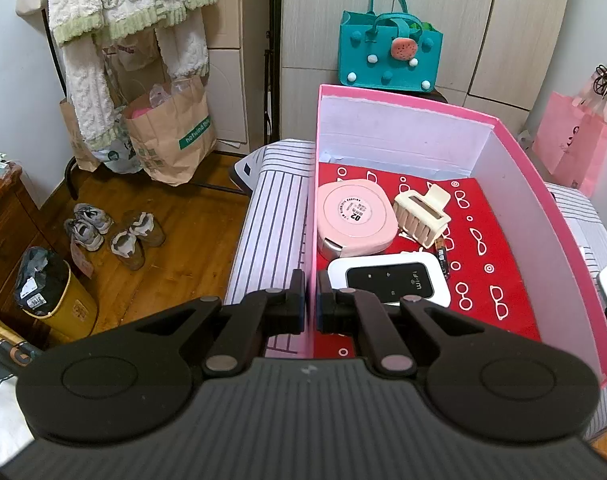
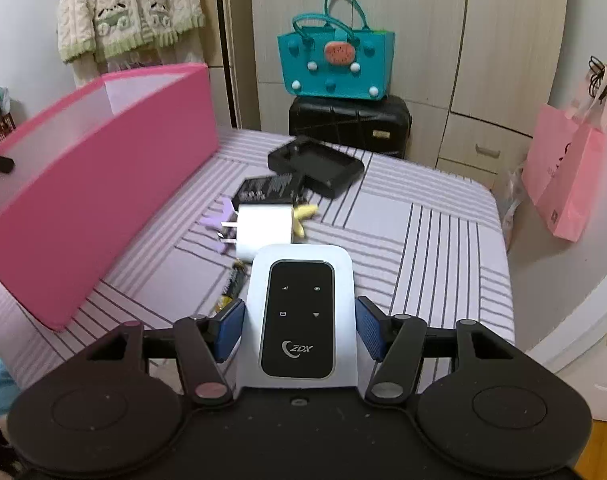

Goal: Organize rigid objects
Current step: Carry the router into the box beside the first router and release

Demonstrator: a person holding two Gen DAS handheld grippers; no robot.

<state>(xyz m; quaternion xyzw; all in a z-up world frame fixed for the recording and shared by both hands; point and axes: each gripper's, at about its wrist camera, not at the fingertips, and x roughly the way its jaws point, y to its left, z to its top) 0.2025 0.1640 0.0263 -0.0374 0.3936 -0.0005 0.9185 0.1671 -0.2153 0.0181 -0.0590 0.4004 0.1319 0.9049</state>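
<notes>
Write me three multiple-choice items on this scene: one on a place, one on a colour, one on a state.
1. Where does the cream hair claw lie?
A. on the striped bedcover
B. in the teal bag
C. in the pink box

2. What colour is the patterned lining on the floor of the box?
A. red
B. blue
C. green

3. How is the right gripper?
A. open and empty
B. shut on a white router
C. shut on a white charger

Answers:
1. C: the claw rests on the box floor beside a round pink case.
2. A: the lining is red with white glasses shapes.
3. B: both blue pads press on the router's sides, and it sits clear of the bed.
</notes>
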